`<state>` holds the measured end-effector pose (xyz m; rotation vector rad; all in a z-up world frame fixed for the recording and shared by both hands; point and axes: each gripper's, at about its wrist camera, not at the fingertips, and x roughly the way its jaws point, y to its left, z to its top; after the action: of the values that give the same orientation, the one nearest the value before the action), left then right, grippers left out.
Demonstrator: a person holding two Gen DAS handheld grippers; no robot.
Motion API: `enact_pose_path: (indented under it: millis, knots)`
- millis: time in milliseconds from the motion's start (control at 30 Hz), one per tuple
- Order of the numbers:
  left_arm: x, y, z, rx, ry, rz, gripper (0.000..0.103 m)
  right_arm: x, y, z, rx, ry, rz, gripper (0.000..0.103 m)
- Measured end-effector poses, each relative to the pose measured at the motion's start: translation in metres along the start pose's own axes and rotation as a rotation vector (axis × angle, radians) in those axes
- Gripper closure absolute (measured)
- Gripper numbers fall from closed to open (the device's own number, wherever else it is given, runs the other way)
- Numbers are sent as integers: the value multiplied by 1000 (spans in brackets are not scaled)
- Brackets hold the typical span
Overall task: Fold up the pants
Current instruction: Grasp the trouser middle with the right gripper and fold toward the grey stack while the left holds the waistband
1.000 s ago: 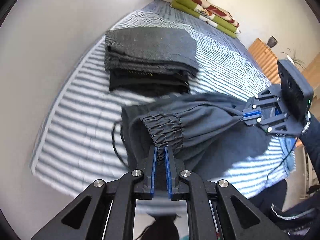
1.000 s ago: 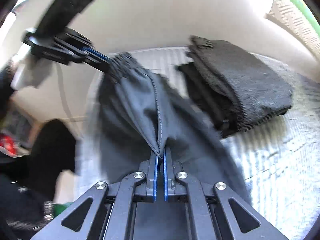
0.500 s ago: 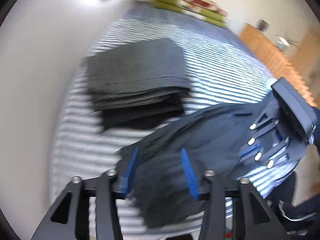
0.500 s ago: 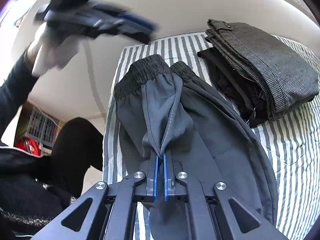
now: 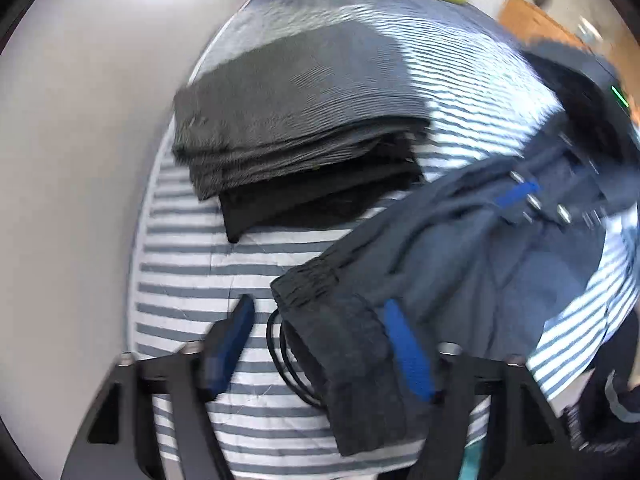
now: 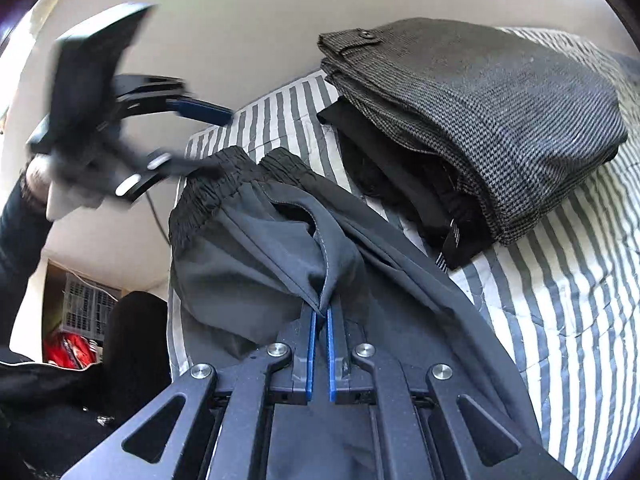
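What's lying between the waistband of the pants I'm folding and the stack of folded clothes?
Only bare striped bedsheet. The left wrist view shows it between the waistband of the pants and the stack of folded clothes.

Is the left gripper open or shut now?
Open: the left gripper has its blue fingers spread wide, with the waistband loose between them.

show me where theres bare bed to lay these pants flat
Bare striped sheet lies between the folded stack and the left gripper, toward the wall. More opens right of the stack. The dark pants crowd the near edge.
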<state>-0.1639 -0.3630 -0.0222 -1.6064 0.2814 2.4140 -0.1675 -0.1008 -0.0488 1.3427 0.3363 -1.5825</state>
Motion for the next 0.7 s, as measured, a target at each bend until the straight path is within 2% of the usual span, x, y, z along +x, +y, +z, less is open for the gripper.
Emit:
enact_pose_path:
  millis: [167,200,233,300,367,400,500,567,633,700]
  knots:
    - [15,-56,5,199,8,-10,28,2,2,0,-10,8,-3,99]
    - [18,-62,10,232,11,-1,33,1,3,0,-10,9,-6,99]
    - [25,-67,10,264,22,15,40,0,5,0,-11,9,-6,99]
    - [46,-67,14,243,86,-1,90,-5,10,-2,-18,7,-7,99]
    - [51,-58,14,188,132,-39,97,-9,15,-4,-29,7,1,99]
    - [45,-59,13,177,142,-68,100,-11,19,-6,-39,7,1,99]
    - [20,-68,5,179,152,-164,100,-16,33,-10,-100,15,-1,99]
    - [7,-71,2,191,169,-170,100,-20,36,-10,-122,14,32,99]
    - [9,-65,6,192,191,-146,100,-19,32,-7,-124,7,52,99]
    - [28,-43,19,114,232,-164,98,-6,14,3,-68,19,72,99]
